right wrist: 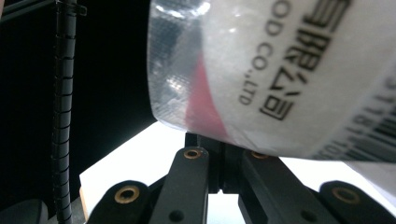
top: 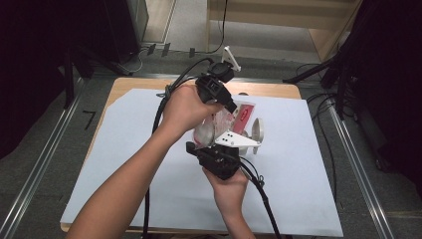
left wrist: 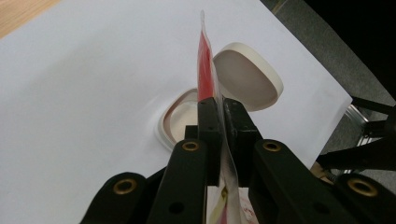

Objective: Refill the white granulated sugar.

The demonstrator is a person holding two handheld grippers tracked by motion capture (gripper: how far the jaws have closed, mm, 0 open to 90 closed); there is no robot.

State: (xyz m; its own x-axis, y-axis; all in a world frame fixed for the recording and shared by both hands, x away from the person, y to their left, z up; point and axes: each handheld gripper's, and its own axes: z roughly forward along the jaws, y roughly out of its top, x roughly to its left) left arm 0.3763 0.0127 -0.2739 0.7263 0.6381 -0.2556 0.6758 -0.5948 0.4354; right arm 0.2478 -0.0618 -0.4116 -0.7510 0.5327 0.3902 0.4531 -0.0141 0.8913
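A white sheet (top: 149, 174) is spread over a wooden table (top: 134, 83). Above the middle of the sheet a red-and-clear packet (top: 234, 119) is held off the surface between two hand-held grippers.

The left gripper (top: 230, 105) is gripped by the left hand (top: 186, 107) and reaches in from the far left. In the left gripper view its jaws are seen closed on the packet (left wrist: 205, 79), which stands edge-on and upright between them, its red upper part rising above the pads.

The right gripper (top: 219, 158) is gripped by the right hand (top: 229, 191) on the near side, a grey plate (top: 234, 139) on top of it. In the right gripper view its jaws are drawn narrow against the lower edge of the packet (right wrist: 280, 70); printed black lettering and part of a barcode are seen on the white face, with a clear sealed margin at the left.

A white container (left wrist: 180, 119) rests open on the sheet just under the packet, and its hinged lid (left wrist: 247, 74) stands tilted up on the far right side. In the high view the lid (top: 257, 130) is seen just right of the packet.

Black cables (top: 161, 107) trail from both grippers toward the near edge.
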